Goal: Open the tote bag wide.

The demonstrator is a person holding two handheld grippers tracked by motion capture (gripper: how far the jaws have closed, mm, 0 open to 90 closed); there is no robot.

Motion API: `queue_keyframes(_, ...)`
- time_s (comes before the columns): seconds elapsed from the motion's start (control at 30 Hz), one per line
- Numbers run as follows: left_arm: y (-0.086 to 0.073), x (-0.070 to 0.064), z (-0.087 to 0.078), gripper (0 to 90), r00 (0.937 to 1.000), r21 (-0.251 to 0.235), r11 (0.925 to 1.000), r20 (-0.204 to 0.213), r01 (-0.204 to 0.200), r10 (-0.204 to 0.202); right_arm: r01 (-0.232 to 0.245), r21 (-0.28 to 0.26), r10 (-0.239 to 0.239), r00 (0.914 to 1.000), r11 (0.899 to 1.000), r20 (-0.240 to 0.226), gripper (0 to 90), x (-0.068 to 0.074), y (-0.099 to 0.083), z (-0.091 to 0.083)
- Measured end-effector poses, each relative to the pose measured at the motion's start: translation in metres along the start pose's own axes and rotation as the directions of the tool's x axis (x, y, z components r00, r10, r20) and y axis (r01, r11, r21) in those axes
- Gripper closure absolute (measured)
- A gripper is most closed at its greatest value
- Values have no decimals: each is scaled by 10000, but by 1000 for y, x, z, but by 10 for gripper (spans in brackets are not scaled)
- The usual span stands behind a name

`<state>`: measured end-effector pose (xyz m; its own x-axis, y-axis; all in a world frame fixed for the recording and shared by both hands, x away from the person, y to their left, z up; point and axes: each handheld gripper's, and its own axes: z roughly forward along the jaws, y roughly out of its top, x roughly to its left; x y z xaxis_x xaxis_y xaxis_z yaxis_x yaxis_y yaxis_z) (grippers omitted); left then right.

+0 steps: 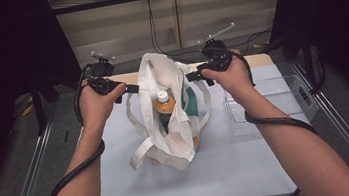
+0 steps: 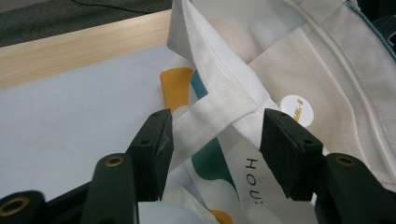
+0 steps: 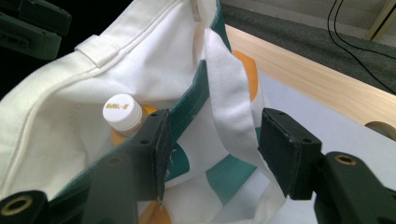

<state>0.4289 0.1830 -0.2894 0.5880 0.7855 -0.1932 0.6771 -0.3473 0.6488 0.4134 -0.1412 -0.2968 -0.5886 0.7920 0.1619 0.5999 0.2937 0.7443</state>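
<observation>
Grey table (image 1: 222,172) — white tote bag (image 1: 180,142) holds 1 bottle (image 1: 164,107); both tools (image 1: 133,88) (image 1: 191,76) agape around straps.

White cloth tote bag (image 1: 165,124) conceals the lower body of the white-capped amber bottle (image 1: 164,105) between the jaws. Print on the bottle cap (image 3: 122,111) beside the jaw pad is illegible. Black lettering (image 2: 252,179) below the pads is cut off.

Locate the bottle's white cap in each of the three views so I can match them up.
High view: the white cap sits mid-picture, inside the open mouth of the tote bag.
Left gripper view: right of centre, beside the right jaw.
Right gripper view: left of centre, just above the left jaw.
Shared landmark: the bag's white strap, lying between the open jaws of each claw.
</observation>
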Motion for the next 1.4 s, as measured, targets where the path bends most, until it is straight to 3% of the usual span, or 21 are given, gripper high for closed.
queue_keyframes(0.13,1,0,0,436,10000,24,10000,7,7,-7,-36,-90,35,10000,10000,-86,413,4,5,2)
queue_keyframes(0.23,4,-2,0,394,9994,-129,9998,286,178,-174,-4,-175,2,9999,9998,-139,401,9,9,5)
queue_keyframes(0.47,6,-10,10,379,9971,77,9993,667,363,-367,44,65,-43,9997,10000,-249,409,17,9,16)
queue_keyframes(0.6,4,-10,16,379,9941,276,9972,817,699,-720,142,255,-136,9996,9996,-254,462,20,6,22)
queue_keyframes(0.77,1,-9,18,382,9925,452,9959,899,789,-827,73,398,-61,9996,9992,-291,570,19,4,24)
queue_keyframes(0.97,-2,-8,18,526,9891,462,9946,1108,926,-972,-57,526,73,9995,9986,-301,714,15,-1,23)
queue_keyframes(1.03,-2,-9,19,542,9867,407,9938,1213,1037,-1079,-93,532,106,9996,9985,-254,726,14,-3,23)
queue_keyframes(1.4,-3,-12,20,629,9899,284,9946,980,1002,-1025,-105,527,116,9997,9986,-195,756,11,-7,21)
